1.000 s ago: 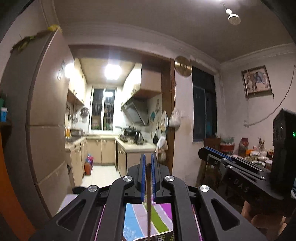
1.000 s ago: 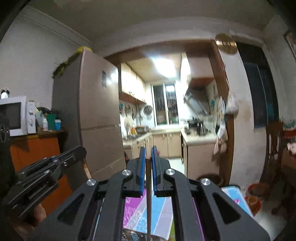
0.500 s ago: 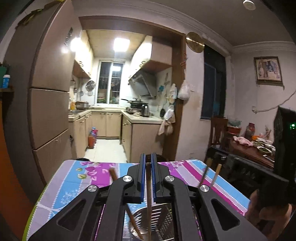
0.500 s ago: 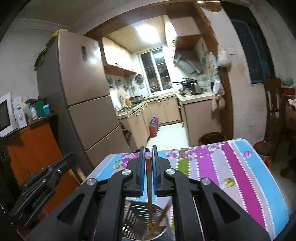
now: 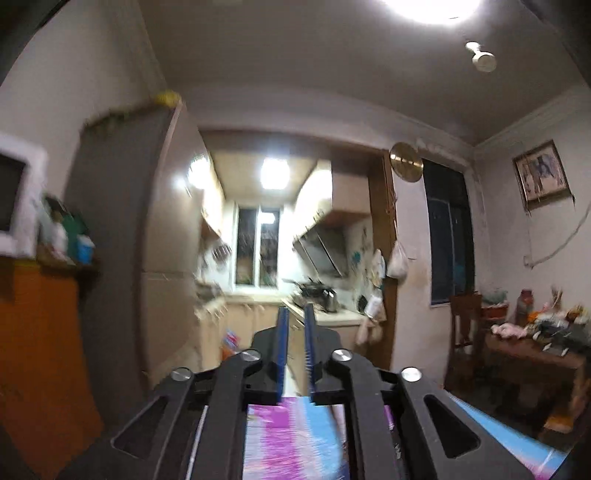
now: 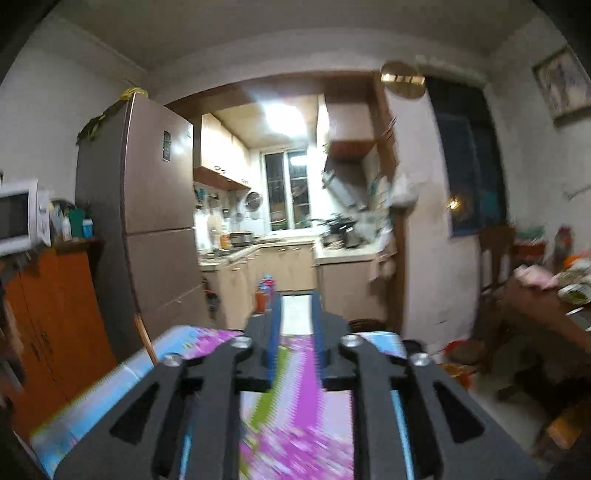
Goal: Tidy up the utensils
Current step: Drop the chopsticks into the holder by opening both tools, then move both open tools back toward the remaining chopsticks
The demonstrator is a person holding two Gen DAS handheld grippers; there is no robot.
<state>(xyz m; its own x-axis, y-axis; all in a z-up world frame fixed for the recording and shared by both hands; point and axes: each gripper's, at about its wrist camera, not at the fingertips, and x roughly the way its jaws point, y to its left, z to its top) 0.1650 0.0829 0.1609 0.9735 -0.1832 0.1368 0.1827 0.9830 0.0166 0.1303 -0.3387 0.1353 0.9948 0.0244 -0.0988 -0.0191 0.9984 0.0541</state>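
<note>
A: How are the claws set?

B: The left claw (image 5: 294, 332) and right claw (image 6: 295, 314) are seen opening, nothing between the blades.

A: And the utensils?

B: None can be seen; only the striped cloth on the surface (image 6: 295, 424) is shown, blurred.

A: What might go wrong?

B: With such blur, a utensil could be missed or knocked over.

Both views are dim and motion-blurred; a ceiling lamp (image 5: 432, 7) glares overhead, kitchen lights (image 6: 284, 114) blow out, and fisheye corners darken.
</note>
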